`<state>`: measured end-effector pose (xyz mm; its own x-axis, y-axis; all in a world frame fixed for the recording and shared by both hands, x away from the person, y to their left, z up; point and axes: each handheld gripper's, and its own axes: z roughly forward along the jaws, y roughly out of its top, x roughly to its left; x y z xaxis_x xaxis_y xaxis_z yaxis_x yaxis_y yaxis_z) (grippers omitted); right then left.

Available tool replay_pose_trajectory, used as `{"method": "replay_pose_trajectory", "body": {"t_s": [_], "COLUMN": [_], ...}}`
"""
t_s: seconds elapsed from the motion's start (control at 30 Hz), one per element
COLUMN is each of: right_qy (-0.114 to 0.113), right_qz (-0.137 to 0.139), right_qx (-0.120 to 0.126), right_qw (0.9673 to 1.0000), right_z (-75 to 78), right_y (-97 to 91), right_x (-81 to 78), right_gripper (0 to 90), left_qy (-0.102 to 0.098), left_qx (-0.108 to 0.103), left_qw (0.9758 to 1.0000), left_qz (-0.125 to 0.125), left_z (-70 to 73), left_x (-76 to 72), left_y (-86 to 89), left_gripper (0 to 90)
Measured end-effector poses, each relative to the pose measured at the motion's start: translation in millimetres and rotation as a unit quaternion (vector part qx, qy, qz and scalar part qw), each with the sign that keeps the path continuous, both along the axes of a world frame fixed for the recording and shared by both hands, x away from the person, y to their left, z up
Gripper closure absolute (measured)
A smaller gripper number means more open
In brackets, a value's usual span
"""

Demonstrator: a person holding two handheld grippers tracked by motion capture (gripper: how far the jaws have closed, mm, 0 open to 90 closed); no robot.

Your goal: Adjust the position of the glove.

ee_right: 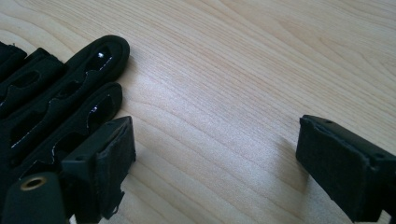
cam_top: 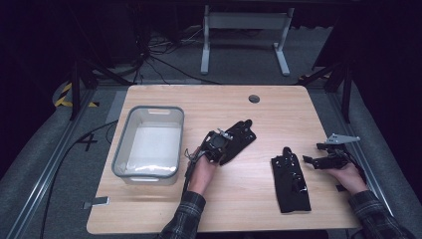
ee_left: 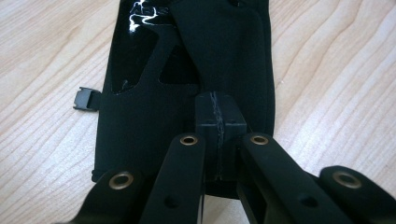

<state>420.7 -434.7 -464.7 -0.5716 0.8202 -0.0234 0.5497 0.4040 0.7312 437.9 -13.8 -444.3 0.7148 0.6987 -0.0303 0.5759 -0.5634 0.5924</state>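
Two black gloves lie on the wooden table [cam_top: 239, 209]. The middle glove [cam_top: 241, 135] [ee_left: 140, 121] points up and to the right. My left gripper [cam_top: 217, 144] [ee_left: 218, 119] sits at its cuff end, pads pressed together on the fabric. The other glove [cam_top: 290, 180] [ee_right: 51, 107] lies flat at the right, fingers away from the person. Beside it on the right, my right gripper [cam_top: 321, 160] [ee_right: 215, 161] hovers open over bare wood, its left pad [ee_right: 100, 168] next to the glove's fingertips, with nothing between the jaws.
A clear bin with a grey rim [cam_top: 115, 159] stands at the table's left, with nothing dark inside. A round cable hole [cam_top: 254, 98] sits near the far edge. The legs of another desk [cam_top: 244, 45] stand on the floor beyond the table.
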Motion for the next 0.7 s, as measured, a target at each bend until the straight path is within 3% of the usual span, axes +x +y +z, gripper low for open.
{"method": "replay_pose_trajectory", "body": {"t_s": [0.33, 0.7], "right_qy": [0.0, 0.0], "right_qz": [0.0, 0.0], "right_qx": [0.0, 0.0], "right_qw": [1.0, 1.0], "right_z": [0.0, 0.0], "right_y": [0.0, 0.0], "right_x": [0.0, 0.0], "right_gripper": [12.7, 12.7], "left_qy": [0.021, 0.045], "left_qx": [-0.01, -0.037], "left_qw": [0.9986, 0.9935], "left_qz": [-0.048, -0.097], "left_z": [1.1, -0.2], "left_x": [-15.5, -31.3], "left_y": [-16.5, -36.4], "left_gripper": [89.8, 89.8]}}
